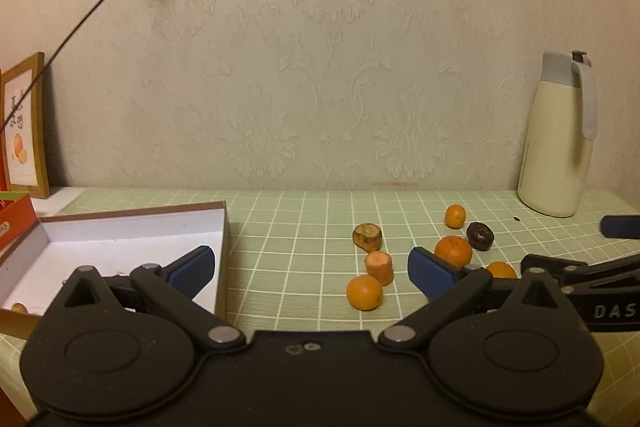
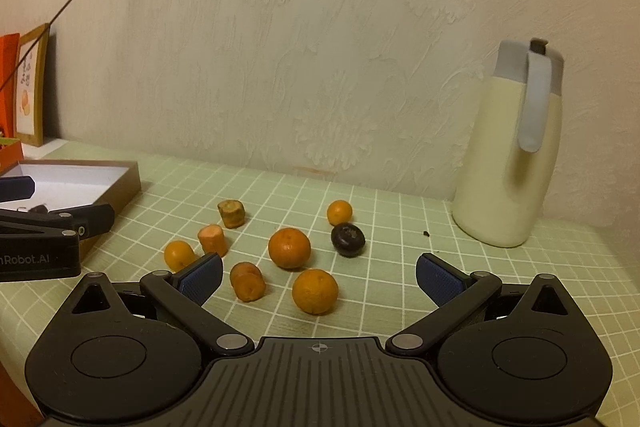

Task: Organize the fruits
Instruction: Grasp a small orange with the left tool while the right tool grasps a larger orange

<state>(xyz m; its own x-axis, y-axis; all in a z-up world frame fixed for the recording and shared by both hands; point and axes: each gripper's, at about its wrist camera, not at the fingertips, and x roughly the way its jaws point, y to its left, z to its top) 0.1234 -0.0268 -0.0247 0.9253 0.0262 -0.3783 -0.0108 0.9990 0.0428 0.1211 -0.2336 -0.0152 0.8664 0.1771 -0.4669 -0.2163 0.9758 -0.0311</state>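
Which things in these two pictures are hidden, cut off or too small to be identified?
- Box floor, left wrist view: the left tool covers the near part; a small item in the corner stays unidentifiable.
- Orange, left wrist view: half hidden behind the tool's finger.
- Picture frame, right wrist view: writing too small to read.
- Dark speck near the jug: too small to identify.

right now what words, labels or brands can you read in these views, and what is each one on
"DAS": white letters on the black body of the right gripper, cut off by the frame edge in the left wrist view.
"nRobot.AI": white letters on the black body of the left gripper, start cut off in the right wrist view.
Framed picture: dark script above an orange drawing, too blurred to read.
Red box: label too small to read.
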